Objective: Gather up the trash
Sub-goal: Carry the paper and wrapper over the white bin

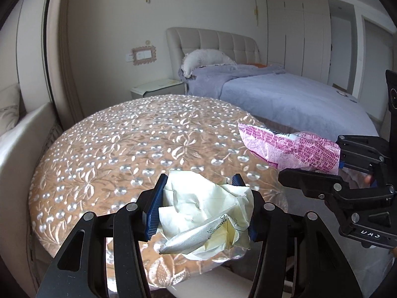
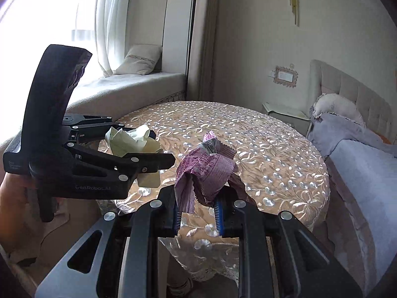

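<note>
My left gripper [image 1: 201,198] is shut on a crumpled pale yellow wrapper [image 1: 203,213] and holds it just above the near edge of the round table [image 1: 119,149]. The same wrapper shows in the right wrist view [image 2: 131,141], held in the left gripper [image 2: 151,144]. My right gripper [image 2: 198,213] is shut on a crumpled purple snack wrapper [image 2: 206,171] above the table's near edge. In the left wrist view the purple wrapper [image 1: 287,146] sticks out leftwards from the right gripper [image 1: 347,161] at the right side.
The round table [image 2: 248,134] has an embroidered beige cloth. A bed [image 1: 297,96] with a lilac cover stands beyond it on the right, a white nightstand [image 1: 158,88] beside it. A cushioned window seat [image 2: 129,84] lies to the left.
</note>
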